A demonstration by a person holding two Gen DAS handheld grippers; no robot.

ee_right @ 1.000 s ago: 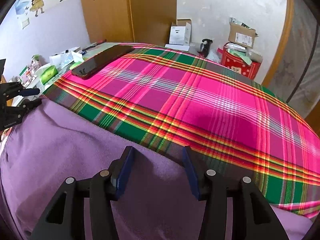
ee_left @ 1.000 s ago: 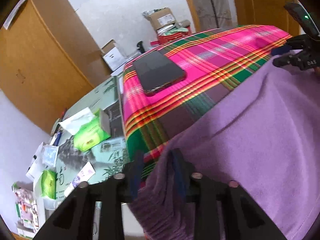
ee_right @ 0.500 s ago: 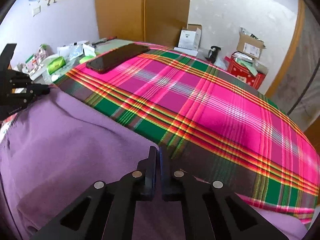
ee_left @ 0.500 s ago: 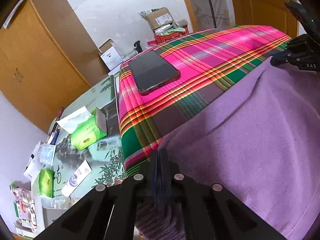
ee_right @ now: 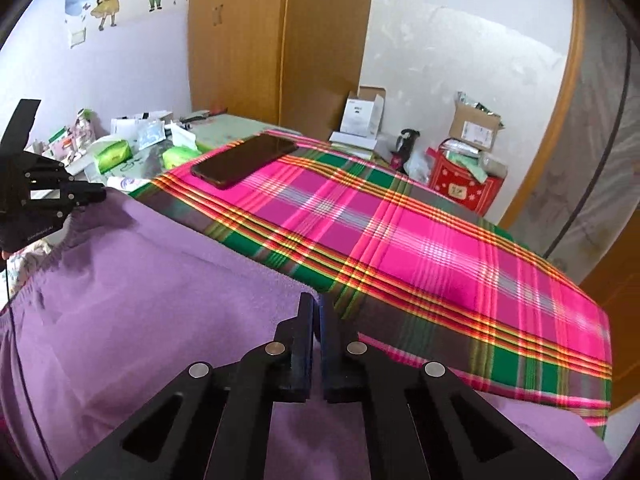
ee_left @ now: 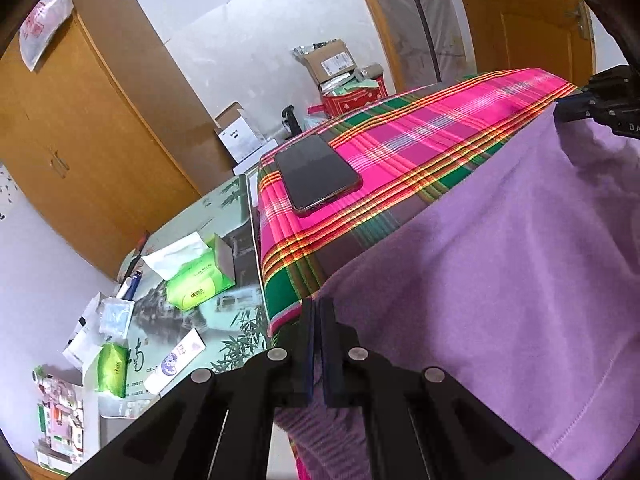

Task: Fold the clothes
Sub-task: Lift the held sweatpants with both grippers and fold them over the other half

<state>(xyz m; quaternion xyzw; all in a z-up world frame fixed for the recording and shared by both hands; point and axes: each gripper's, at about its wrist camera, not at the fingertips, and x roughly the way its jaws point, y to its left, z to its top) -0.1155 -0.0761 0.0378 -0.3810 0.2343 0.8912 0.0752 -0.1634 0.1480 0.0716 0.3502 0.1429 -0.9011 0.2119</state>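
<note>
— Covering most of the table is a plaid cloth, pink with green and yellow stripes, right?

— Yes, and it runs from the near edge to the far right corner. Draped over its near part lies the purple garment, the next largest thing, filling the near half of both views.

— Where does the garment sit exactly?

— On the near side of the plaid cloth, its far edge raised and stretched between the two grippers. A ribbed hem shows at the near left corner in the left wrist view.

— And the grippers?

— The left gripper has its pads pressed together on the garment's left corner, purple fabric pinched between them. The right gripper is likewise clamped on the garment's far edge at the right, fabric caught between its pads. Each one shows small at the edge of the other's view.

— What else is on the table?

— A dark phone lies flat on the far left corner of the plaid cloth, well apart from the garment. To the left of the cloth, on a bare tabletop with a bamboo print, stands a green tissue pack with a white tissue sticking up. Nearer lies a white tube, and beside it a smaller green packet.
</note>
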